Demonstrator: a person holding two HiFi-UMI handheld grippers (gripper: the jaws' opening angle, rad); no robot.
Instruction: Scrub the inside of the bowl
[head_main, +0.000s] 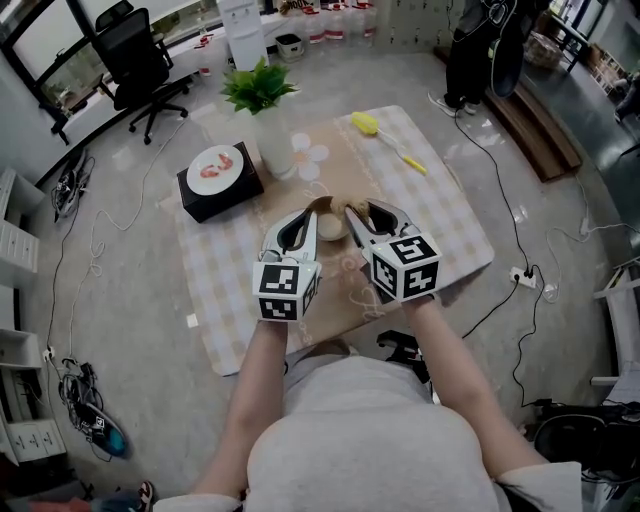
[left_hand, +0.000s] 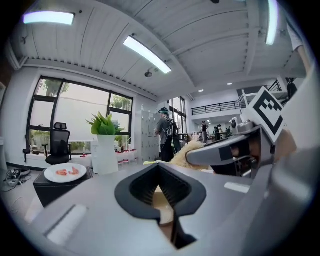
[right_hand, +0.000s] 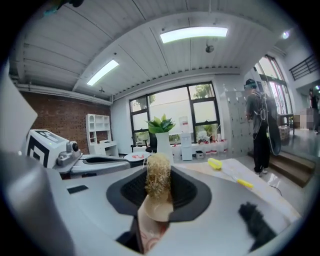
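Note:
A small beige bowl hangs above the checked table, between my two grippers. My left gripper is shut with the bowl's thin wall pinched in its jaws. My right gripper is shut on a tan fibrous scrubber, which sticks up from its jaws right over the bowl. The left gripper view shows the scrubber at the tip of the right gripper. In the right gripper view, the left gripper lies level at the left.
A white vase with a green plant stands at the table's back. Left of it a plate of red food rests on a black box. A yellow brush lies at the back right. A person stands beyond the table.

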